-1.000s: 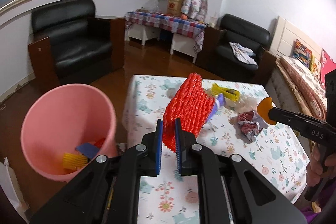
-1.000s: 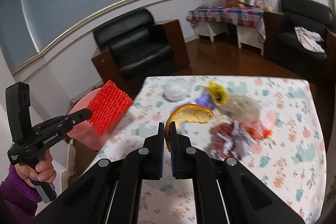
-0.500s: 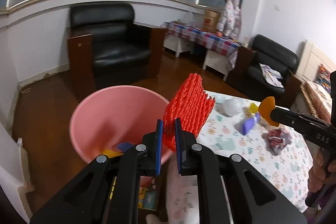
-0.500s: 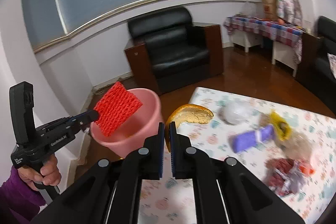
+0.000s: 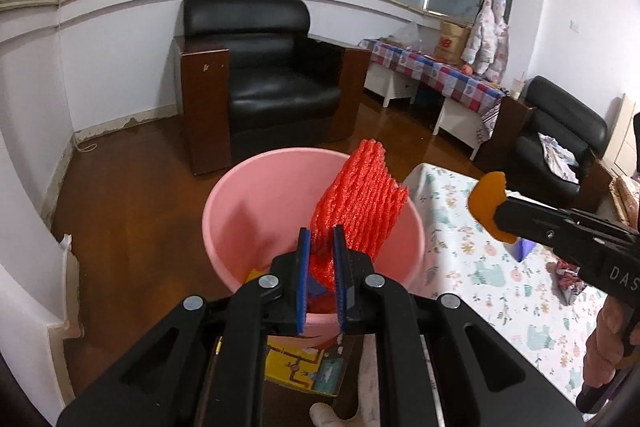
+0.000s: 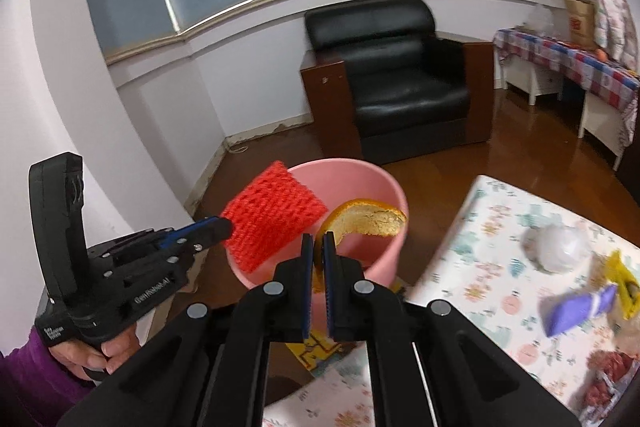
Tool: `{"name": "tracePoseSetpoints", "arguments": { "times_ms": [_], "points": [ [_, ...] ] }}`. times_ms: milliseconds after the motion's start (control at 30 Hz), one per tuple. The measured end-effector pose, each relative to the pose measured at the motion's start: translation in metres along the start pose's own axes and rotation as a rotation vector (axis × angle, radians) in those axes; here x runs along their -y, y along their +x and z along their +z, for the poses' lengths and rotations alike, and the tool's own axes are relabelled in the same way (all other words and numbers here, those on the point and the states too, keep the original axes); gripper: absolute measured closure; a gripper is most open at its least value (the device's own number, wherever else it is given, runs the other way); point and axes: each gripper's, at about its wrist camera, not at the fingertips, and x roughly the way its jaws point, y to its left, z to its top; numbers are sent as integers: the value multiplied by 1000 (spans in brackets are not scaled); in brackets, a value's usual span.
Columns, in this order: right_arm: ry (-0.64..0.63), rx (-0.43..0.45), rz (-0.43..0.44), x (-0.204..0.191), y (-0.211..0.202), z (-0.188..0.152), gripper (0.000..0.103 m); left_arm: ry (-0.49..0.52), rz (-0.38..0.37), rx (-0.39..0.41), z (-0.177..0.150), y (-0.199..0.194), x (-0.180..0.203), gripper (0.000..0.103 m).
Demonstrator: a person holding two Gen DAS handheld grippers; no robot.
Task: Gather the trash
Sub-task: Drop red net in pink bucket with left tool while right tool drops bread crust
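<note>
Trash first: your left tool [image 5: 318, 239] is clamped on the red foam net [image 5: 358, 201], held over the pink bin [image 5: 224, 219]. Your right tool [image 6: 319, 247] pinches an orange peel [image 6: 366, 217] just right of it, also above the bin's mouth. Inside, some scraps show, possibly yellow and blue. Farther right on the floral desk [image 6: 480, 227] lie a purple wrapper [image 6: 576, 309] and a white wad [image 6: 556, 247].

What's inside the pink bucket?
In the left wrist view, something yellow and a blue scrap lie at the bottom of the pink bucket. The left gripper and its red foam net cover the rest, so anything else there is hidden.
</note>
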Motion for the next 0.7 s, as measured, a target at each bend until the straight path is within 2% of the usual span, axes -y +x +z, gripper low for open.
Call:
{"name": "tracePoseSetpoints", "arguments": {
  "times_ms": [367, 433, 500, 533, 700],
  "points": [
    [-33, -67, 44, -17, 53, -1, 98, -37, 44, -37, -2, 18, -11, 92],
    [-36, -76, 41, -17, 58, -2, 94, -52, 42, -40, -2, 19, -12, 91],
    [-34, -74, 37, -15, 59, -2, 79, -58, 40, -40, 0, 20, -13, 87],
    [-33, -70, 34, -16, 57, -3, 76, -57, 42, -39, 0, 20, -12, 85],
    [-15, -63, 31, -8, 53, -4, 74, -51, 47, -39, 0, 19, -11, 76]
  ]
}}
